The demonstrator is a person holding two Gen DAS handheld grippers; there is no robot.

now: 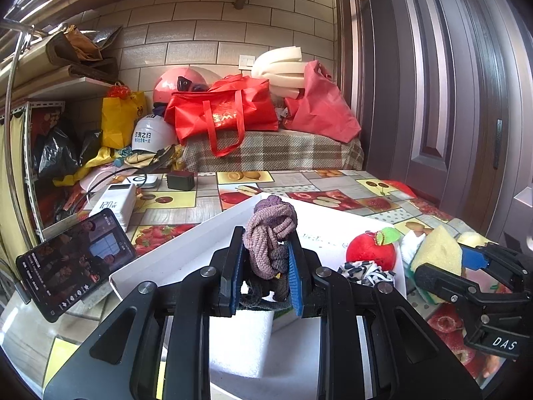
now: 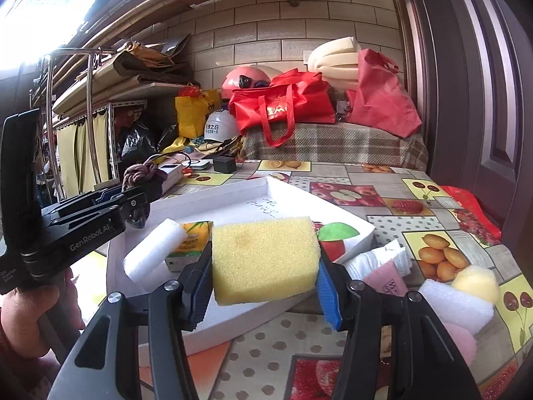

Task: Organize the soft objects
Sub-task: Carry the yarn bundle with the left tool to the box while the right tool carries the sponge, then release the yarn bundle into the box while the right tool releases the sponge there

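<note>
My left gripper (image 1: pixel 266 260) is shut on a knotted purple-grey rope bundle (image 1: pixel 269 230) and holds it over the near-left part of a shallow white box (image 1: pixel 173 253). It also shows in the right wrist view (image 2: pixel 140 196) with the rope bundle (image 2: pixel 140 173). My right gripper (image 2: pixel 263 276) is shut on a yellow sponge (image 2: pixel 265 258) above the box's near edge (image 2: pixel 353 246); it shows at the right of the left wrist view (image 1: pixel 443 266). Inside the box lie a white foam block (image 2: pixel 153 250), a yellow-green packet (image 2: pixel 190 243), a red plush apple (image 1: pixel 369 250) and a black-and-white scrunchie (image 1: pixel 363 271).
Right of the box lie white and pink cloths (image 2: pixel 383 266), a white foam piece (image 2: pixel 456 306) and a pale yellow puff (image 2: pixel 476 283) on the fruit-print tablecloth (image 2: pixel 366 193). A phone (image 1: pixel 73 263), a power bank (image 1: pixel 113 203) and a black charger (image 1: pixel 180 180) sit at left. Red bags (image 1: pixel 226 110) stand behind.
</note>
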